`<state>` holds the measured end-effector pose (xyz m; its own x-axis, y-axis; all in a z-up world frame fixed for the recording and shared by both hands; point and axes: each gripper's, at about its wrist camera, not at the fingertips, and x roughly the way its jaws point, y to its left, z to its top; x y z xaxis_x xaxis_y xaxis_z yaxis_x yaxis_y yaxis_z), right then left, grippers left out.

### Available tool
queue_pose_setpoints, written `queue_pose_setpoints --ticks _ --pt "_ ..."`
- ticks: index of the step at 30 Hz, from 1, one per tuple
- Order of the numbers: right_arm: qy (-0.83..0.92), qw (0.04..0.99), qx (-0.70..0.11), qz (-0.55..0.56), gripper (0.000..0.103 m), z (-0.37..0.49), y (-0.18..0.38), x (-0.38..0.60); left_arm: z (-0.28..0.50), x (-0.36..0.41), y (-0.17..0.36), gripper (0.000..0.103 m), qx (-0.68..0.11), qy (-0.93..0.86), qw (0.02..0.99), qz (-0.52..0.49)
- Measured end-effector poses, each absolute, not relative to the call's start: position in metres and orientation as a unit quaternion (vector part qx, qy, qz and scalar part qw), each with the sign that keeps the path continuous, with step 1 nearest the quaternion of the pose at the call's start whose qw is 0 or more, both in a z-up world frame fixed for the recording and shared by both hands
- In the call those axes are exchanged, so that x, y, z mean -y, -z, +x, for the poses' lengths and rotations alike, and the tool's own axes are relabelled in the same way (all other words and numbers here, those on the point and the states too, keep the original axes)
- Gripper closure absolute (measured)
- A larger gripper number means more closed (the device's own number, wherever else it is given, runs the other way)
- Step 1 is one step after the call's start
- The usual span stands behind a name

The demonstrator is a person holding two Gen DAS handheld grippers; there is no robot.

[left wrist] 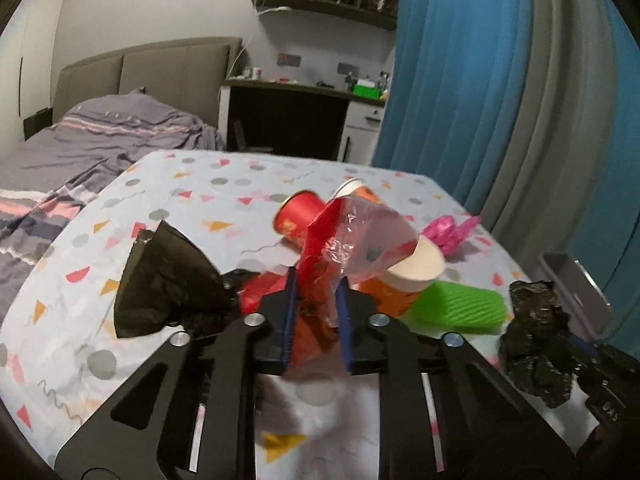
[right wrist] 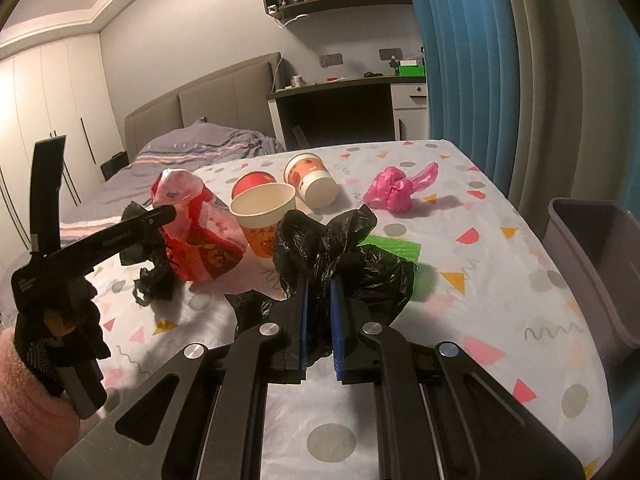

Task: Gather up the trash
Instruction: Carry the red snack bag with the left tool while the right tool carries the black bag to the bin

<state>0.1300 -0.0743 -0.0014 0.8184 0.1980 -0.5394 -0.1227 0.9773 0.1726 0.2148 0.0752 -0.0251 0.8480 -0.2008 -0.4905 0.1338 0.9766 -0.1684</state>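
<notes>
My left gripper (left wrist: 318, 284) is shut on a red and clear plastic bag (left wrist: 340, 240), which stands up between its blue pads; the right wrist view shows this gripper (right wrist: 168, 213) at that bag (right wrist: 204, 236). My right gripper (right wrist: 318, 280) is shut on a crumpled black plastic bag (right wrist: 320, 240), also seen at the right edge of the left wrist view (left wrist: 532, 340). Another black bag (left wrist: 168, 284) lies to the left. A red cup (right wrist: 254, 180), an orange cup (right wrist: 310, 178) on its side, an upright paper cup (right wrist: 264, 216), a pink bag (right wrist: 394, 190) and a green ridged piece (left wrist: 460, 304) lie on the table.
The table (right wrist: 480, 280) carries a pale cloth with coloured shapes. A grey bin (right wrist: 592, 260) stands off its right edge by the blue curtain (right wrist: 460, 60). A bed (right wrist: 192, 148) lies behind on the left and a desk (right wrist: 340, 96) at the back. A gloved hand (right wrist: 60, 340) holds the left gripper.
</notes>
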Motion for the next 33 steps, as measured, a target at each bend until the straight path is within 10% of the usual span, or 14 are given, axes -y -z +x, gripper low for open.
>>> queue_pose_setpoints --ticks 33 --pt "-0.079 0.969 -0.211 0.099 0.092 0.048 -0.041 0.129 0.092 -0.031 -0.02 0.09 -0.182 0.141 0.965 -0.128"
